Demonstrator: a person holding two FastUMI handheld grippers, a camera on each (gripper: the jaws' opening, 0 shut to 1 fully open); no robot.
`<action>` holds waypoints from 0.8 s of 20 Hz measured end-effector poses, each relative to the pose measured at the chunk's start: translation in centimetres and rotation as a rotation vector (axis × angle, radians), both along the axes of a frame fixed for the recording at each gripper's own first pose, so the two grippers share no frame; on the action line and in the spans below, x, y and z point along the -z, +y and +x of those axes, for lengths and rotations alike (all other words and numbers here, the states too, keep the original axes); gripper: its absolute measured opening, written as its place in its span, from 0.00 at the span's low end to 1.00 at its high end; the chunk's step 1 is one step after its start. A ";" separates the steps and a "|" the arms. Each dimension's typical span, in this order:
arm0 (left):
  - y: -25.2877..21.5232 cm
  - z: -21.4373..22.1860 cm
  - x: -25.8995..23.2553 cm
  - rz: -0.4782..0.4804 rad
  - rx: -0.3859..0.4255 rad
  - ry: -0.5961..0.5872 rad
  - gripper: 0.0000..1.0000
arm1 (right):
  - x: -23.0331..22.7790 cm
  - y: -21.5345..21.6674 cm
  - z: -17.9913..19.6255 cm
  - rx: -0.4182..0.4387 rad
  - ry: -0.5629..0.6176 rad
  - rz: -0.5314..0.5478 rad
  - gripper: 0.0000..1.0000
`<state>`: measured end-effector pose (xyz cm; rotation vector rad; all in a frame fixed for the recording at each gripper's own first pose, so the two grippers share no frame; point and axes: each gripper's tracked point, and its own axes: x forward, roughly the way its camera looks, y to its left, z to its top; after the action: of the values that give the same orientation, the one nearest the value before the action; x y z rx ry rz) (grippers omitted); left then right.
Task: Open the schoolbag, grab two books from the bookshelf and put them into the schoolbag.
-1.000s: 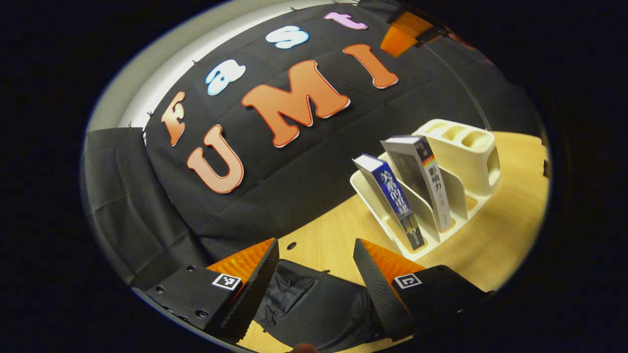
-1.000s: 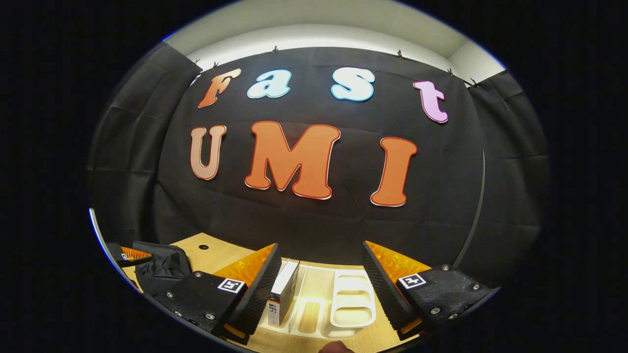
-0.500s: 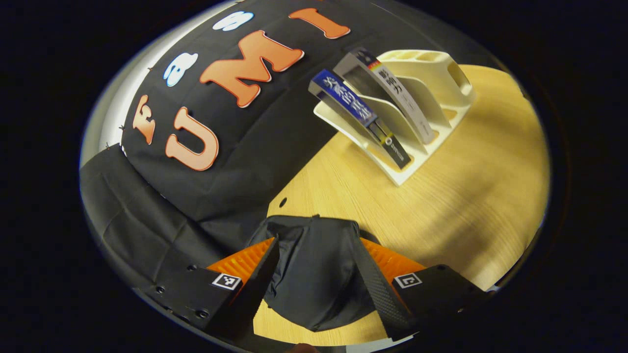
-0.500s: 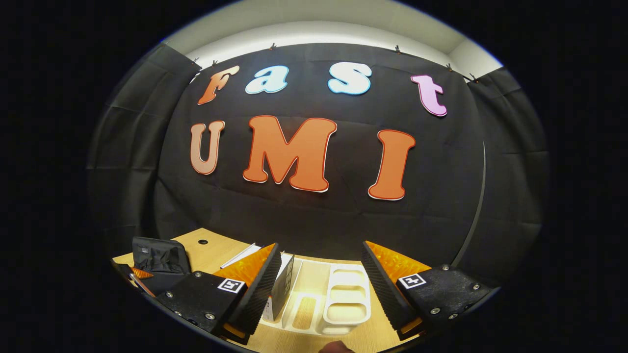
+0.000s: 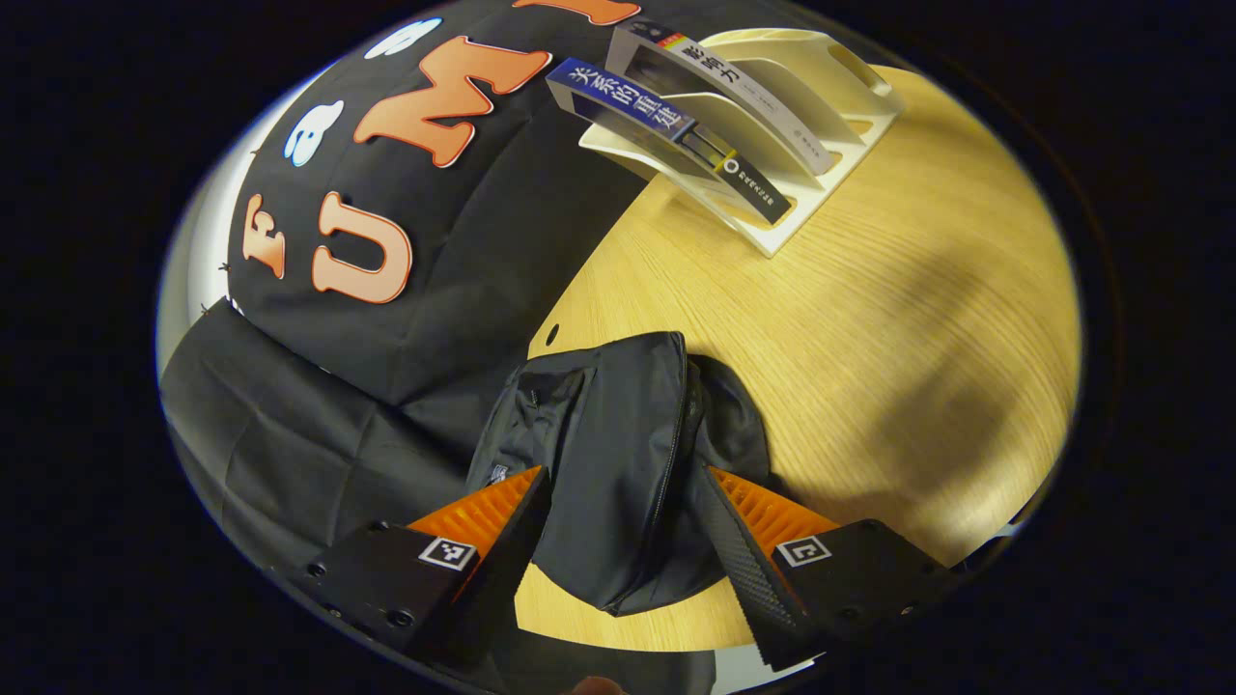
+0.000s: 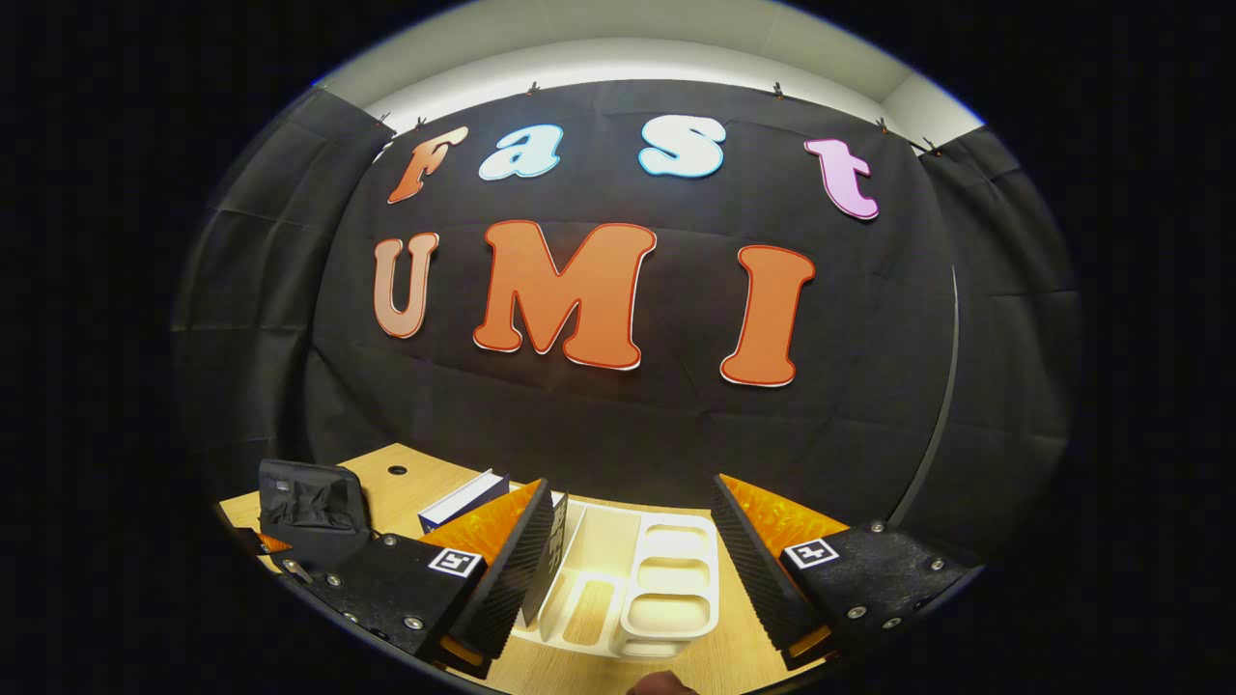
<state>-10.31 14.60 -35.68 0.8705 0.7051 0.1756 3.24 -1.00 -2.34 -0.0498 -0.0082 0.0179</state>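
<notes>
I hold my left tongs (image 5: 623, 526) spread over the closed schoolbag (image 5: 618, 454) on the counter (image 5: 869, 328) to reach its zipper, while my right tongs (image 6: 628, 560), also spread, hover above the bookshelf (image 6: 628, 589) and its books (image 5: 666, 135).

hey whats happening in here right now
A person is working with two handheld grippers at a wooden table. The left gripper hangs open over a black schoolbag, its jaws spread to either side of the bag, whose zipper looks closed. The right gripper is open above a white bookshelf. Two books, one with a blue spine and one with a grey spine, lean in the rack's slots. Nothing is gripped.
</notes>
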 end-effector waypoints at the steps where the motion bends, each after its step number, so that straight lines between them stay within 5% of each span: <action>1: 0.3 -0.2 0.3 0.003 -0.012 0.006 0.96 | 0.0 -0.3 0.0 0.000 0.000 -0.002 0.98; 10: 3.9 1.2 0.7 0.039 -0.081 0.025 0.95 | 0.4 -1.3 -0.1 -0.019 0.008 -0.009 0.98; 16: 3.9 3.0 0.6 -0.053 0.006 0.064 0.27 | 0.1 0.2 0.5 -0.001 0.027 -0.054 0.98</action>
<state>-7.26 18.50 -36.24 0.8304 0.7632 0.1236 3.78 -0.79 -2.46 -0.1033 0.0189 0.0198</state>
